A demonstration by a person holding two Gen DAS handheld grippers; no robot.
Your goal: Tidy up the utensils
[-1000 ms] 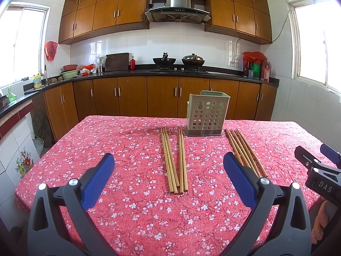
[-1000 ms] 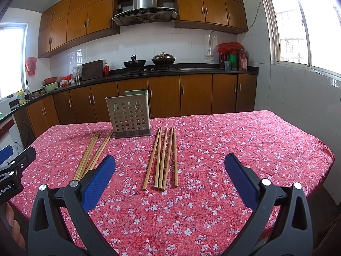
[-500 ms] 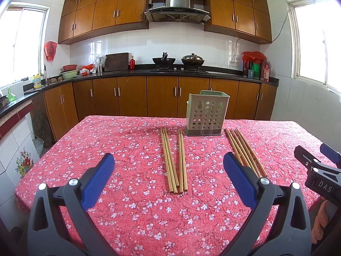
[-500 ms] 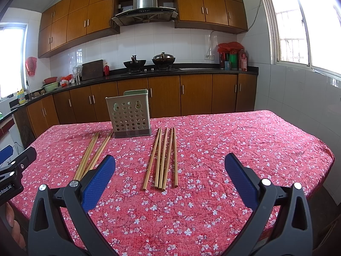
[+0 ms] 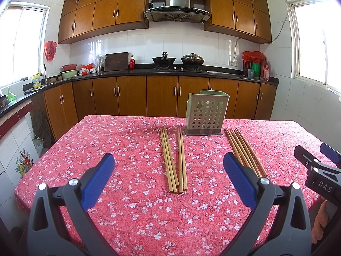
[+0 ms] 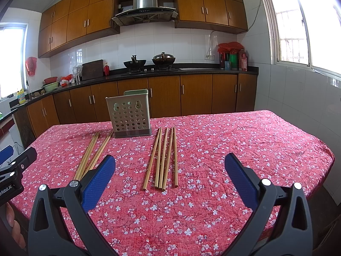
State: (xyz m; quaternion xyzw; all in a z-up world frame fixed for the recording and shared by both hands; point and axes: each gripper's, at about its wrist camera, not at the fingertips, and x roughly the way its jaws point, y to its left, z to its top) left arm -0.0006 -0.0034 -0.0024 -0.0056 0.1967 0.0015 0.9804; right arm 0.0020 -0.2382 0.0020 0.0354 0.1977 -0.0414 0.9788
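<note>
Filling most of both views, the table [image 5: 132, 140] wears a red cloth printed with small white blossoms, with wooden kitchen cabinets [image 5: 162, 95] and a dark worktop running behind it. Near the table's far edge stands the utensil holder [image 5: 205, 115], a pale green perforated box, upright on a darker base.

Two groups of wooden chopsticks lie flat on the cloth, one on each side of the holder, their far ends just beside its base. The left group of chopsticks [image 5: 173, 160] is a set of five, three packed together and two more just beside them, running roughly straight toward the camera. The right group of chopsticks [image 6: 163, 157] also counts five, fanned slightly at the near ends.

The left gripper [image 5: 168, 170] hovers above the near part of the table with its blue-padded fingers [image 5: 98, 179] spread wide and nothing between them, the left group lying ahead in the gap. The right gripper [image 6: 169, 170] is likewise spread wide and empty, above the cloth, with the right group ahead of it. At the edge of each view the other gripper's black body shows, with part of a hand [image 5: 320, 219] below it.
</note>
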